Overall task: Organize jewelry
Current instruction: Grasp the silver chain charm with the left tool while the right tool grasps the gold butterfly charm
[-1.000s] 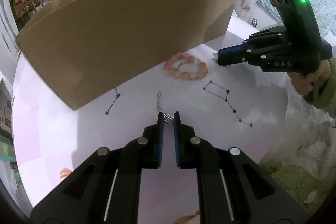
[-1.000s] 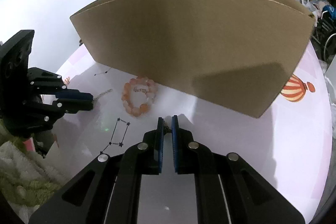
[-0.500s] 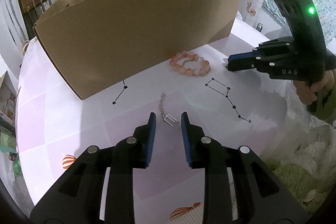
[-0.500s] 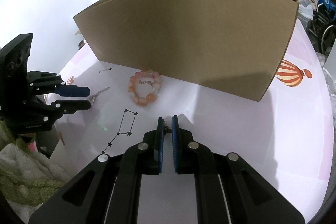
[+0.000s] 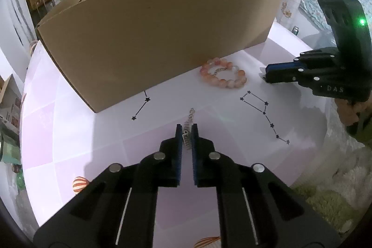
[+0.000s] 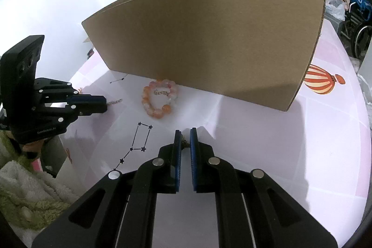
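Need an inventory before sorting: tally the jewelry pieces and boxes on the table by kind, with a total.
Beaded bracelet: 1
Silver chain with a small tag, between the left gripper's pads: 1
Small dark piece in the right gripper, kind unclear: 1
Cardboard box: 1
Total: 4

Both grippers angle down at the table: the left gripper (image 5: 186, 135) has just closed, the right gripper (image 6: 183, 140) stands pinched.
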`<action>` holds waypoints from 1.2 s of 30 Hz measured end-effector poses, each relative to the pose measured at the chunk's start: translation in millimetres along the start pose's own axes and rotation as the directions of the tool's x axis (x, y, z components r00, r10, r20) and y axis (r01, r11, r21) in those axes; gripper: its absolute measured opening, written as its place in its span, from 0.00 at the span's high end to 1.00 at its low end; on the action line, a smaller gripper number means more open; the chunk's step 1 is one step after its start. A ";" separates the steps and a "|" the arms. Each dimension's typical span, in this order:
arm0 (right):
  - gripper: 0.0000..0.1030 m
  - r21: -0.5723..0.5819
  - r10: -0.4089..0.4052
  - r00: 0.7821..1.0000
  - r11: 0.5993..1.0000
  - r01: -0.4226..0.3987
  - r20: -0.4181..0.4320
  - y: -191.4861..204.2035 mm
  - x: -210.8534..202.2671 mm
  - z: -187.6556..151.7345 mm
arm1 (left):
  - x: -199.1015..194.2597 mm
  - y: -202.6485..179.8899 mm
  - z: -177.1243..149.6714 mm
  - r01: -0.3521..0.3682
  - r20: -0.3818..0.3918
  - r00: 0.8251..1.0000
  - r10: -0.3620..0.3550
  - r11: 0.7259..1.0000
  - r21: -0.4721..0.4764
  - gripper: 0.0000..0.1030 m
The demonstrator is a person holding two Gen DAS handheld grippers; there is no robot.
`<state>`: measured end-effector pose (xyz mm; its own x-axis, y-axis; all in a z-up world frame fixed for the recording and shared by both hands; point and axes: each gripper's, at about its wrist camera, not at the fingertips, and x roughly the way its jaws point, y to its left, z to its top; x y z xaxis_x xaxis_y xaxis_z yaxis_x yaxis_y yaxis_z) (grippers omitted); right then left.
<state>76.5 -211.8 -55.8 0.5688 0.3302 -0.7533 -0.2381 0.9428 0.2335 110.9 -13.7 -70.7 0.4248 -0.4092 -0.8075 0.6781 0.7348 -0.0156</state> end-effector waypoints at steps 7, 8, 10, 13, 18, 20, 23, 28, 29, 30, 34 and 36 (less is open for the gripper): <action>0.92 -0.002 -0.003 1.000 1.000 0.003 0.005 -1.9 -4.6 -1.7 | -1.4 -2.0 -0.6 0.006 0.008 1.000 -0.006 1.000 0.009 0.95; 0.92 0.000 -0.002 1.000 1.000 0.002 0.006 -1.6 -5.2 -1.9 | -1.7 -1.6 -0.7 0.006 0.009 1.000 -0.007 1.000 0.008 0.95; 0.92 0.000 0.002 1.000 1.000 -0.002 0.014 -2.0 -8.4 -2.5 | -2.0 -1.3 -0.6 0.006 0.012 1.000 -0.006 1.000 0.007 0.96; 0.92 -0.010 0.004 1.000 1.000 -0.004 0.026 -1.1 -15.0 -3.0 | -5.3 1.3 -1.2 0.005 0.021 1.000 -0.006 1.000 0.002 0.96; 0.92 -0.032 0.019 0.999 0.999 -0.017 0.041 1.9 -25.4 -6.5 | -14.7 7.9 -0.9 0.003 0.044 0.999 -0.002 1.000 -0.013 0.96; 0.92 -0.040 0.030 0.998 0.999 -0.028 0.048 3.4 -29.3 -7.8 | -16.1 8.4 0.3 -0.002 0.051 0.999 0.002 1.000 -0.014 0.96; 0.92 -0.051 0.029 0.998 0.998 -0.026 0.048 2.6 -29.4 -9.2 | -18.9 8.8 2.0 -0.006 0.059 0.998 0.007 1.000 -0.016 0.96; 0.91 -0.052 0.023 0.999 0.998 -0.022 0.030 4.5 -22.5 -7.2 | -20.6 10.0 1.4 -0.014 0.060 0.998 0.015 1.000 -0.017 0.96; 0.91 -0.054 0.019 0.999 0.998 -0.017 0.029 5.1 -21.3 -6.3 | -20.7 9.8 1.1 -0.015 0.059 0.998 0.016 1.000 -0.017 0.96; 0.89 -0.054 0.018 0.999 0.998 -0.016 0.029 5.8 -20.3 -5.6 | -20.8 10.2 0.6 -0.015 0.058 0.998 0.016 1.000 -0.019 0.96; 0.85 -0.061 0.006 1.000 0.998 -0.005 0.023 5.7 -12.2 -3.6 | -18.7 10.7 -0.8 -0.016 0.053 0.998 0.017 0.999 -0.028 0.96; 0.85 -0.079 0.003 1.000 0.997 -0.002 0.022 7.0 -7.5 -3.2 | -17.9 11.0 -1.5 -0.012 0.052 0.999 0.014 0.999 -0.032 0.96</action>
<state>68.1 -207.9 -50.5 0.5848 0.3344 -0.7391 -0.3004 0.9356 0.1856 109.9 2.5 -57.3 0.4644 -0.4266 -0.7761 0.6531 0.7568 -0.0251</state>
